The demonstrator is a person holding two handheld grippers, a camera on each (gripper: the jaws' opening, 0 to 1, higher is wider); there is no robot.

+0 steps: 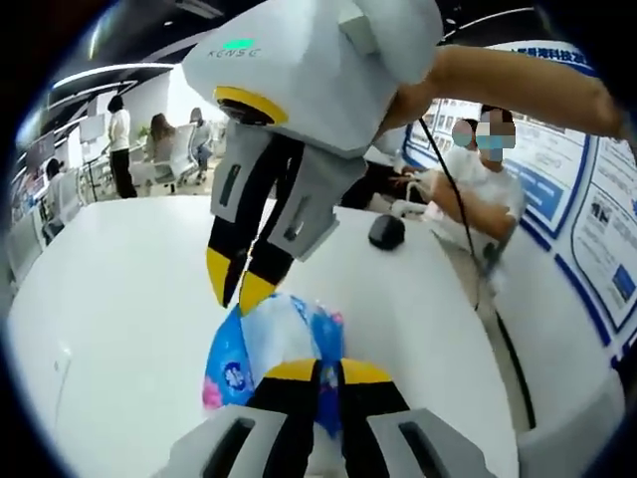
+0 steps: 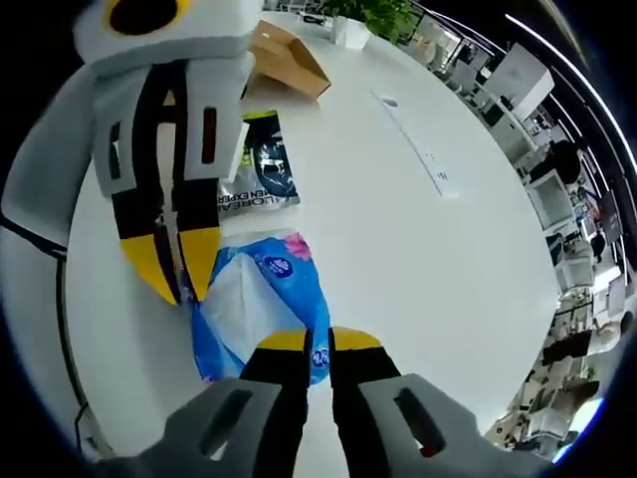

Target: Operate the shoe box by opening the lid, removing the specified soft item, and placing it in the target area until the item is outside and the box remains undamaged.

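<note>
The blue tissue pack (image 2: pixel 261 304) lies on the white table (image 2: pixel 418 259), outside the cardboard shoe box (image 2: pixel 284 55), which stands well apart at the far side of the table. Between them a dark printed bag (image 2: pixel 261 164) lies flat.

In the right gripper view, the right gripper (image 2: pixel 318 351) has its jaws narrow, closed on one end of the pack; the left gripper (image 2: pixel 181 269) pinches the opposite end.

In the left gripper view, the left gripper (image 1: pixel 328 376) grips the tissue pack (image 1: pixel 269 344) with narrow jaws, and the right gripper (image 1: pixel 239 284) comes down on the far end. A black mouse (image 1: pixel 386 231) rests on the table (image 1: pixel 119 299) beyond, near a seated person (image 1: pixel 478 189).
</note>
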